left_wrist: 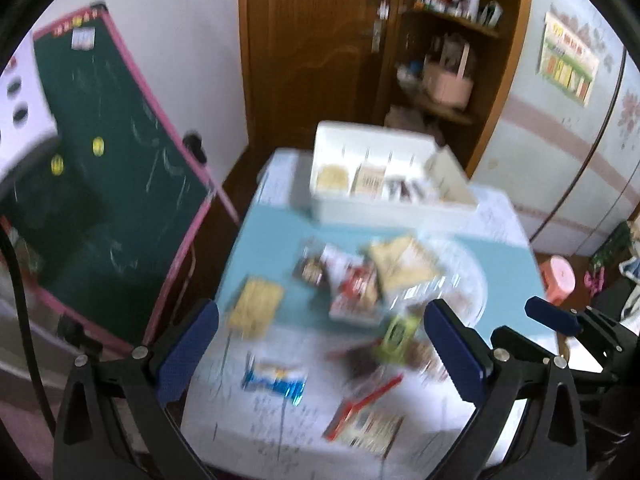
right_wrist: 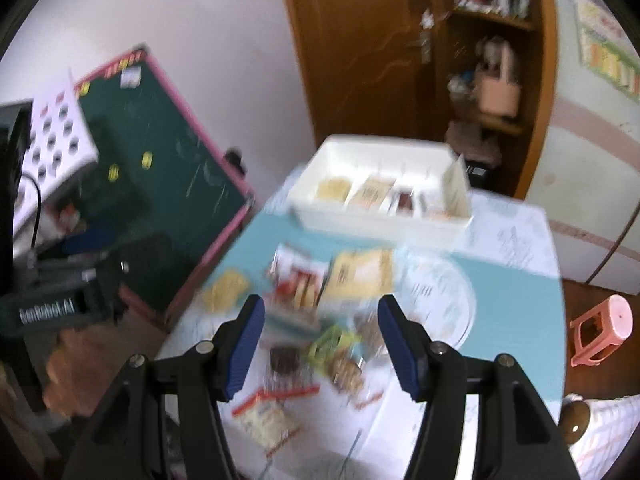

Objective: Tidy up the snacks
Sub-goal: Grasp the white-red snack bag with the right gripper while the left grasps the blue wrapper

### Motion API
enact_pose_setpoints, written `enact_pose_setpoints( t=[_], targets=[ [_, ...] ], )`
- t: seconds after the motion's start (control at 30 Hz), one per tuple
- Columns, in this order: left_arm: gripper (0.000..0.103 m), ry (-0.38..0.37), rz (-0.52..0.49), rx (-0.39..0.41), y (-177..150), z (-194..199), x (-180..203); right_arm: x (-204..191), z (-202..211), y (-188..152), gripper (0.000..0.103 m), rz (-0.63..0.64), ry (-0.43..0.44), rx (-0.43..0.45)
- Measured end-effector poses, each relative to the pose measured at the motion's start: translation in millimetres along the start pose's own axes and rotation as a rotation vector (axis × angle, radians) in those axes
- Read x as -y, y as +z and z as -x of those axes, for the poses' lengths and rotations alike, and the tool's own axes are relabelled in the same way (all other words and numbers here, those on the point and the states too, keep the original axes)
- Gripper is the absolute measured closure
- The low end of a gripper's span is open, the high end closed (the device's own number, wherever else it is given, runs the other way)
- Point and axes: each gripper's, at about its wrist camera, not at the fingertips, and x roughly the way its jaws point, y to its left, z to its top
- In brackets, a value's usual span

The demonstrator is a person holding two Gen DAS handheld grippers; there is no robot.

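Both the left tongs (left_wrist: 320, 354) and the right tongs (right_wrist: 321, 346) stand apart, empty, above the table (left_wrist: 276, 236). Beyond them the snack packets (left_wrist: 352, 280) lie scattered and blurred beside a glass plate (left_wrist: 468, 276). Past the packets, the white divided tray (left_wrist: 384, 210) sits with its long axis across the table's far end.

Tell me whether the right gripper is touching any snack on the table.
Apart. The right wrist view shows the right gripper open and empty, fingers held above the blurred snacks, nothing between or against them.
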Motion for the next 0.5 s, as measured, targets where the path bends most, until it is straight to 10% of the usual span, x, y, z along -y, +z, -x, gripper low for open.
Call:
enact_pose_setpoints(
  t=[0.5],
  targets=[
    [0.001, 0.111, 0.274, -0.311, -109.9, -96.9, -95.7, -52.0, -111.3, -123.4, 0.044, 0.214, 0.175, -0.302]
  ],
)
